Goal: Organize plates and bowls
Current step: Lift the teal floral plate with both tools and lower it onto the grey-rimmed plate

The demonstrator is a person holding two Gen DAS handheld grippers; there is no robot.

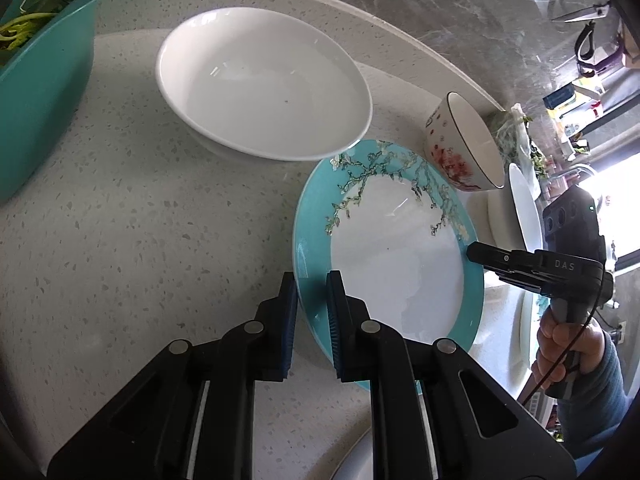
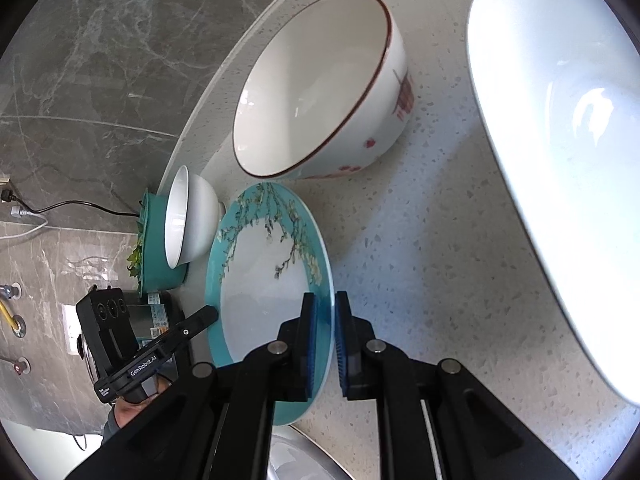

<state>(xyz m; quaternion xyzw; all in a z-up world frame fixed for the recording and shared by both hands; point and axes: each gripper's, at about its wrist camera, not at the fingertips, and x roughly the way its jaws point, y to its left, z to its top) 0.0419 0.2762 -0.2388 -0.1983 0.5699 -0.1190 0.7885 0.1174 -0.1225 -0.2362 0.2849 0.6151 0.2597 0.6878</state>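
A teal-rimmed plate with a branch pattern (image 1: 396,256) lies on the speckled counter (image 1: 140,220). My left gripper (image 1: 312,284) straddles its near-left rim, one finger on each side, narrowly spread. My right gripper (image 2: 325,304) straddles the opposite rim of the same plate (image 2: 264,280), pads close to the edge. A large white bowl (image 1: 264,84) sits behind the plate. A small bowl with red flowers (image 1: 464,148) stands to the right, also in the right wrist view (image 2: 320,88).
A teal basin with greens (image 1: 44,60) stands at the far left. Another white dish (image 2: 560,140) lies at the right. A grey rim (image 1: 356,464) shows at the counter's near edge. Dark marble wall (image 1: 460,4) runs behind.
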